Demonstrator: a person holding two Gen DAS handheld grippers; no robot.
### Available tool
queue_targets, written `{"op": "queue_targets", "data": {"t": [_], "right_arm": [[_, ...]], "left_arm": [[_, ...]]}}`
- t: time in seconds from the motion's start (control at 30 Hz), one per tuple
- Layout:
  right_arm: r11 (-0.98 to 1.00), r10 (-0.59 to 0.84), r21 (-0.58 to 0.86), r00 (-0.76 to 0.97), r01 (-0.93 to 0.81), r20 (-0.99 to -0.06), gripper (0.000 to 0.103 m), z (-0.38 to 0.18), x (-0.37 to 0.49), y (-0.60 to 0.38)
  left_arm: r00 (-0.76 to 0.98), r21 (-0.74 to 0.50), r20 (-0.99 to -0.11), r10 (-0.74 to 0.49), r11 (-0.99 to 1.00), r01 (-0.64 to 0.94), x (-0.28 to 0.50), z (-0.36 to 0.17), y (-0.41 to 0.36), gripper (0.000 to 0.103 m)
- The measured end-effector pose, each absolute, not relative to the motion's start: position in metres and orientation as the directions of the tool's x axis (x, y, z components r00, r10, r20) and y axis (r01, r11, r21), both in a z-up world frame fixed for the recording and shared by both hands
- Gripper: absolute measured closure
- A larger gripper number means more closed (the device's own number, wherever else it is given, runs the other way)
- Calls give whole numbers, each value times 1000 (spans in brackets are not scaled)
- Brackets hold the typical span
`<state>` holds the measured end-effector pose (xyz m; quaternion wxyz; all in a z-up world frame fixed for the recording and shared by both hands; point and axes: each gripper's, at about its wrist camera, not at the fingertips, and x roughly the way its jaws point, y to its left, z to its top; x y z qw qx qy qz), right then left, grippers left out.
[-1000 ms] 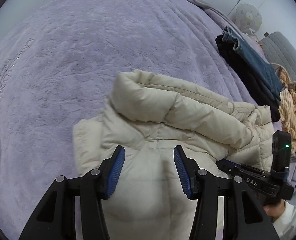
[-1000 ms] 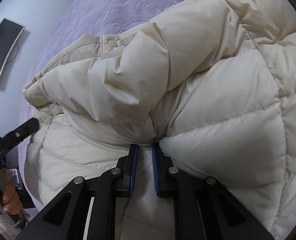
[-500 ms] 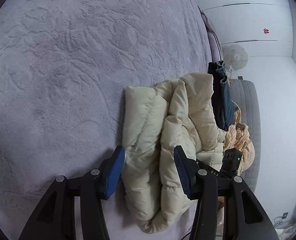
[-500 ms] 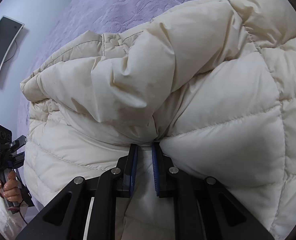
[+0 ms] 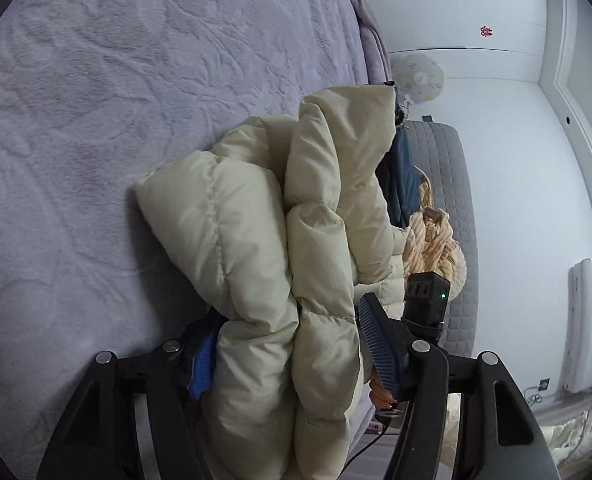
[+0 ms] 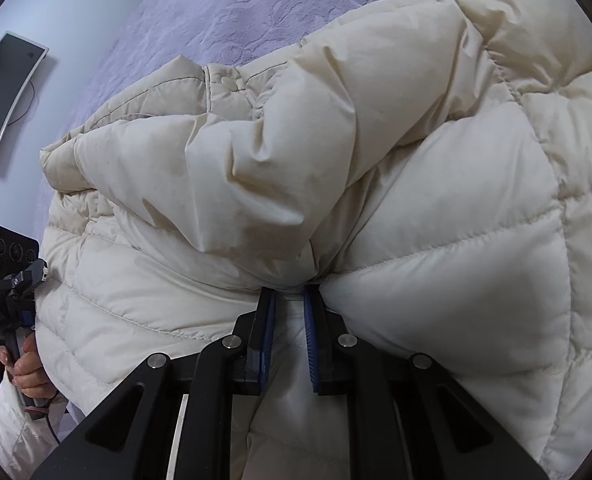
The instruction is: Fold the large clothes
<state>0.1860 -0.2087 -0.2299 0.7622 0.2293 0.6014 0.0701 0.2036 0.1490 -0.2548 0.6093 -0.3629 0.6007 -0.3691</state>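
A cream puffer jacket (image 5: 248, 220) lies bunched in thick folds on the purple bed cover (image 5: 116, 100). In the left wrist view my left gripper (image 5: 288, 320) straddles the near end of the folded stack. Its jaws are opening, with the padded layers between the blue pads and bulging over the left one. In the right wrist view my right gripper (image 6: 289, 294) is shut on a pinch of the jacket (image 6: 416, 160) where two quilted panels meet. The left gripper's body (image 6: 12, 284) and a hand (image 6: 24, 376) show at the jacket's left edge.
Dark blue clothes (image 5: 402, 184) and a tan knitted piece (image 5: 436, 248) lie beyond the jacket, beside a grey quilted seat (image 5: 444, 160). A monitor (image 6: 8, 92) hangs on the wall past the bed cover (image 6: 276, 8). White walls stand to the right.
The left gripper rolled, dropped and moved in onto the jacket's folded end, which now sits between its widened jaws. The right gripper kept its pinch and did not move.
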Motion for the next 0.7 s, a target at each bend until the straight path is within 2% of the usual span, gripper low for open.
{"op": "queue_targets", "data": {"t": [0.1, 0.17, 0.2, 0.23, 0.27, 0.33, 0.5, 0.6, 0.63, 0.7], "right_arm": [[880, 387, 440, 272, 177, -881, 89, -232, 184, -211], [883, 380, 434, 270, 181, -885, 89, -231, 183, -210], [886, 373, 426, 266, 181, -889, 89, -229, 184, -210], [894, 361, 412, 261, 177, -895, 89, -225, 184, -208], [906, 342, 390, 258, 167, -904, 89, -219, 185, -206], [926, 307, 354, 282, 130, -909, 88, -200, 184, -201], [922, 307, 376, 424, 89, -852, 88, -153, 186, -203], [894, 311, 415, 435, 168, -845, 88, -165, 211, -215], [872, 330, 445, 424, 206, -843, 88, -177, 221, -220], [840, 360, 468, 364, 273, -859, 91, -207, 240, -227]], "left_arm": [[-11, -855, -517, -856, 516, 57, 207, -250, 130, 39], [-38, -795, -603, -797, 596, 117, 209, -244, 109, 39], [-41, -757, -646, -762, 633, 159, 208, -240, 100, 44], [-37, -729, -673, -738, 655, 196, 206, -235, 93, 61], [-35, -713, -689, -724, 667, 218, 205, -231, 90, 68], [-19, -697, -700, -714, 677, 239, 202, -222, 90, 73], [-3, -681, -708, -706, 682, 269, 197, -206, 89, 73], [8, -672, -710, -704, 681, 291, 194, -192, 85, 73], [12, -675, -705, -709, 676, 296, 193, -188, 83, 78], [19, -676, -701, -713, 672, 304, 190, -178, 78, 78]]}}
